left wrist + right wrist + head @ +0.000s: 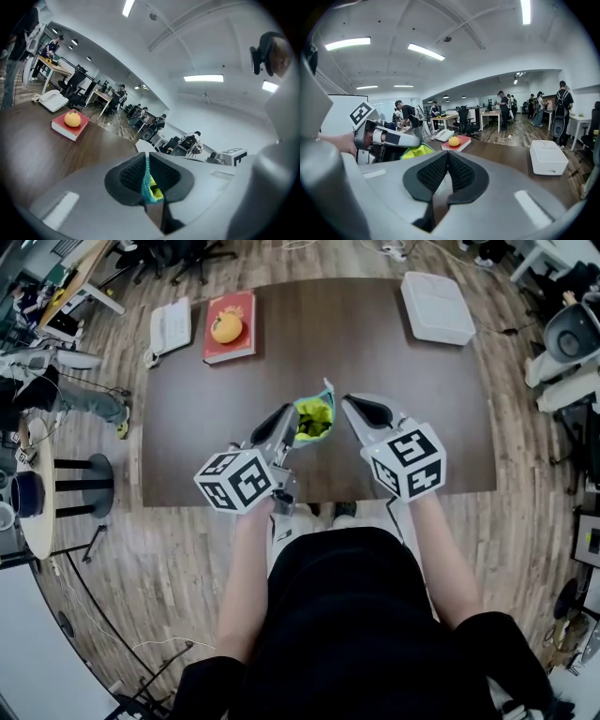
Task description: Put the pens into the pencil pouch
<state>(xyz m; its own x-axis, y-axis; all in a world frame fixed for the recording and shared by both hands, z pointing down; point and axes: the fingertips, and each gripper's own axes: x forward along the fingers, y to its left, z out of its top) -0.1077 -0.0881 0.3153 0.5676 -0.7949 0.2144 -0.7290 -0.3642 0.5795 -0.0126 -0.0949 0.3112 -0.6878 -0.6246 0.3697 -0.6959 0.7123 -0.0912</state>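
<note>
Pouch (314,416) sits mid-surface toward the 6 o'clock edge, mouth gaping, yellow-green lining showing, between the two grippers. Left gripper (286,418) is clenched on the pouch's teal rim; a fold of the fabric is pinched between its pads and the pouch hangs from that grip (whether its bottom touches the surface (375,362) I cannot tell). Right gripper (352,405) is just beside the pouch at its 3 o'clock, jaws pressed together with nothing I can make out between them. No pen lies loose anywhere on the surface. Something dark shows inside the pouch mouth, too small to name. Judgement: the loading looks done or nearly so, and what is likely left is closing the pouch and setting it down. Elsewhere there is a red book (236,348) with an orange (226,327) on it at 10 o'clock, a white telephone (171,326) just beyond it, and a white box (437,307) at 1 o'clock, all well apart from the pouch.
</note>
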